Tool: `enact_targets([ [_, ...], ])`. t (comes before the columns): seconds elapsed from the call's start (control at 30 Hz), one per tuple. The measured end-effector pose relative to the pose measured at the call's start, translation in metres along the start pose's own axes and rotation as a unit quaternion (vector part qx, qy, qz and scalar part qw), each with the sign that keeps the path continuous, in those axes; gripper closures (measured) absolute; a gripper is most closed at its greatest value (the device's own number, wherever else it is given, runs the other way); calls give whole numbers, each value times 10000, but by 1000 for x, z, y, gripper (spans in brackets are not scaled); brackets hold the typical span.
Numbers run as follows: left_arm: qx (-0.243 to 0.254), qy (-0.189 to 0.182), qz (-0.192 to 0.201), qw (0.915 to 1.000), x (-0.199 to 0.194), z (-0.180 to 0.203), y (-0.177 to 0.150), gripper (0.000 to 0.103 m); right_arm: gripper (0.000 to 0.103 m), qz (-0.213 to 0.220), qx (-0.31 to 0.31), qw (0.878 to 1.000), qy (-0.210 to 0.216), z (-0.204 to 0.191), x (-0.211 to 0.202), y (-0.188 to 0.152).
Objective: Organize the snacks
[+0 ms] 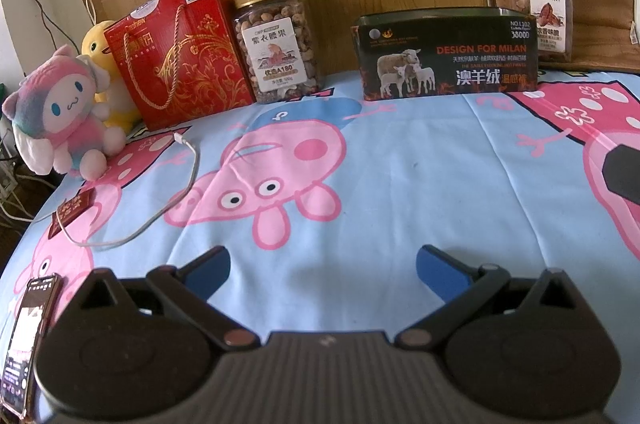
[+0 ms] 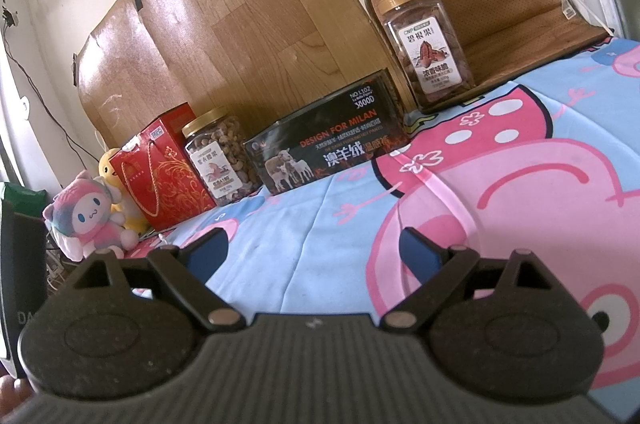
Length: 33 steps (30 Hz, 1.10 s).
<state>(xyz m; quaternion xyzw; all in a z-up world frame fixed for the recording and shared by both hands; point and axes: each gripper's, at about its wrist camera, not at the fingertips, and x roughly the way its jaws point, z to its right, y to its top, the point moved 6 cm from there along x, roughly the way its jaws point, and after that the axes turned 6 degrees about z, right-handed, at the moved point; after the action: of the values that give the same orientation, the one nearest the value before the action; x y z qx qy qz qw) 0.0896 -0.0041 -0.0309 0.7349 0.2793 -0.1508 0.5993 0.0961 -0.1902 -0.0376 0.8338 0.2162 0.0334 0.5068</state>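
Note:
Along the back of the bed stand a red gift box (image 1: pixel 180 51) (image 2: pixel 164 169), a gold-lidded jar of cashews (image 1: pixel 278 43) (image 2: pixel 220 155), an open black tin box (image 1: pixel 444 53) (image 2: pixel 328 143) and, on a brown cushion at the right, a jar of pecans (image 1: pixel 538 1) (image 2: pixel 426 43). My left gripper (image 1: pixel 322 270) hovers open over the cartoon sheet, well short of the boxes, nothing between its blue pads. My right gripper (image 2: pixel 314 250) is open too and holds nothing. In the left wrist view a black part (image 1: pixel 622 175) pokes in at the right edge.
A pink plush toy (image 1: pixel 60 115) (image 2: pixel 90 220) and a yellow plush (image 1: pixel 102 47) sit at the left edge by the red box. A white cable (image 1: pixel 160 207), a small red packet (image 1: pixel 72 209) and a phone (image 1: pixel 28 340) lie on the sheet at the left. A wood-pattern board (image 2: pixel 240 23) leans on the wall.

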Motion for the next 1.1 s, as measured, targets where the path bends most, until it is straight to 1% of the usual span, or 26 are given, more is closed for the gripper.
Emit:
enact_targets([
  [1.1,90,-6,23,10000,1,1,1,0,9,25,44,10000,15,-4,-1,-1],
])
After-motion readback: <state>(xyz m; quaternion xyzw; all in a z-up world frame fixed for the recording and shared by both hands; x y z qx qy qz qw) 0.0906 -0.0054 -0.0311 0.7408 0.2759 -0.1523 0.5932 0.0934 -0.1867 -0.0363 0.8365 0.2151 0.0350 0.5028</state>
